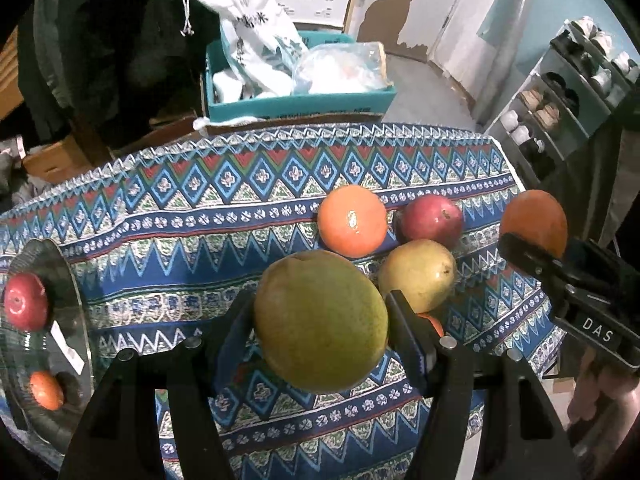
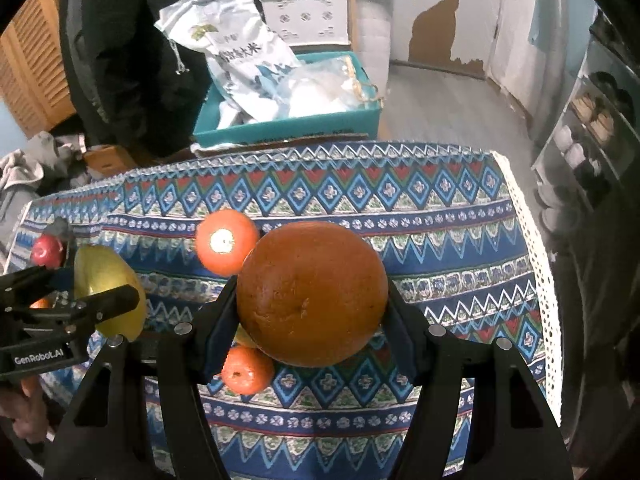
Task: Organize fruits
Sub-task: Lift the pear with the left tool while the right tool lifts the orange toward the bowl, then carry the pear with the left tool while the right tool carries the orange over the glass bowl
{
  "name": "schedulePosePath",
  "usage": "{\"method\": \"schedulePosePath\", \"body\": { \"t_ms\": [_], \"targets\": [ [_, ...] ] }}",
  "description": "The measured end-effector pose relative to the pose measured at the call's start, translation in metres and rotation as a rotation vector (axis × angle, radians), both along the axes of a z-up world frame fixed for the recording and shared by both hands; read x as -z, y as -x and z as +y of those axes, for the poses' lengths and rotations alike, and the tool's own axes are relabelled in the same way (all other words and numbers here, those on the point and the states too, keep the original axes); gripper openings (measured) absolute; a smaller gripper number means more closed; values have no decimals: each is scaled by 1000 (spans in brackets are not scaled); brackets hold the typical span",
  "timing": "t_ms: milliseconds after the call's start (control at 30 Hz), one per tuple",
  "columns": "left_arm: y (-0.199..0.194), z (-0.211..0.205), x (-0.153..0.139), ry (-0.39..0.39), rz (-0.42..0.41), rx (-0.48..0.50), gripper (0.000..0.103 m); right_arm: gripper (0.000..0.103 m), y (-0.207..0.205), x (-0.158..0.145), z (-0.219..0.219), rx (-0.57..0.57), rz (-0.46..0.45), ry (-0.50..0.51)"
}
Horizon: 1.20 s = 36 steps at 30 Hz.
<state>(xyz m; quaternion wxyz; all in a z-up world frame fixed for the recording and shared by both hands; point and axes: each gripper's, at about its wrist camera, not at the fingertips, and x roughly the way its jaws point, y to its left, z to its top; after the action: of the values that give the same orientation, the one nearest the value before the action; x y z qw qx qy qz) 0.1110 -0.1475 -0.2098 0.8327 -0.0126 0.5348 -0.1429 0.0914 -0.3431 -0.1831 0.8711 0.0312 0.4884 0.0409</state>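
green pear: clamped between the jaws of the left gripper [image 1: 320,320], pear [image 1: 320,320] held clear above the cloth, pads pressing both flanks.
big orange: right gripper [image 2: 312,312] jaws closed on it [image 2: 312,292], also off the table; visible at the right edge of the left wrist view too.
glass plate: far left of the table [image 1: 76,280], already holds a red apple [image 1: 25,301] and a small orange fruit [image 1: 46,390]. Looks like the destination, judging by contents.
still loose on cloth: one mandarin [image 1: 353,220], one dark red apple [image 1: 431,218], one yellow pear [image 1: 417,274], grouped close together at the right half; another small mandarin [image 2: 246,370] sits just under the held orange in the right wrist view.
tablecloth: blue patterned [image 1: 200,248], covers the whole top.
background: teal box [image 1: 296,104] with white bags behind the table, shelf unit [image 1: 560,112] at right. Not relevant.
progress: roughly a third in, my estimate. Two fruits plated, two in hand, about four left on the cloth.
next: carry both held fruits left to the plate, release without knocking the ones already there; plate room looks tight for the big pieces.
risk: round fruit rolling off the plate rim.
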Motion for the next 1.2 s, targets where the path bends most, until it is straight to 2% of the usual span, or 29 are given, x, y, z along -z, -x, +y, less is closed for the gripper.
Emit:
{"method": "schedulePosePath", "body": {
  "t_ms": [333, 700, 933, 1200],
  "targets": [
    [16, 15, -28, -29, -69, -11, 68, 66, 5, -27, 21, -40, -47, -8],
    [31, 44, -54, -21, -123, -35, 68, 66, 4, -52, 55, -101, -97, -23],
    [39, 68, -64, -37, -151, -70, 68, 66, 2, -65, 82, -146, -116, -33],
    [45, 102, -70, -18, -152, -122, 68, 66, 0, -73, 116, -207, -134, -37]
  ]
}}
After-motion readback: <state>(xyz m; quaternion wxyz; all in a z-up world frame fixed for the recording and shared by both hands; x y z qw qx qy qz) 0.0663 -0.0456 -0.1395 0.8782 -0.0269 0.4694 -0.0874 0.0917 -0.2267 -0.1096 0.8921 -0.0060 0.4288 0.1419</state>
